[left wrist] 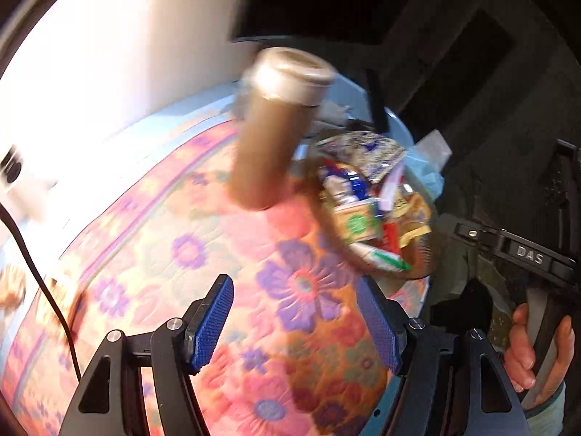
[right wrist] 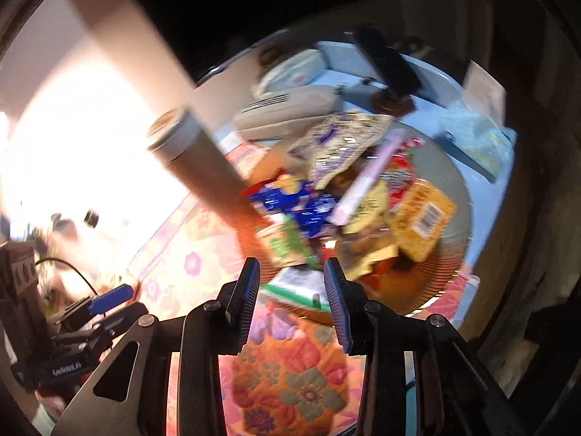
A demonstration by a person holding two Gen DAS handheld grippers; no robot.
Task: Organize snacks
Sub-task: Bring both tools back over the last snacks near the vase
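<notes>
My left gripper (left wrist: 294, 327) has its jaws apart over the flowered cloth (left wrist: 163, 254), holding nothing. Just past it a tall brown canister (left wrist: 268, 138) stands beside the tray (right wrist: 450, 167), which sits toward the cloth's far right edge, heaped with snack packets (right wrist: 348, 196). My right gripper (right wrist: 292, 301) is slightly apart, empty, at the tray's near rim. I judge the sorting is barely begun.

Two hand-held claws, left claw (left wrist: 294, 323) and right claw (right wrist: 292, 305): black angular frames with silver round-head screws, blue ribbed pads (left wrist: 210, 323); right unit's body at right of the left view lettered "DAS"; hand (left wrist: 541, 356) at lower right, pale teal cuff.
</notes>
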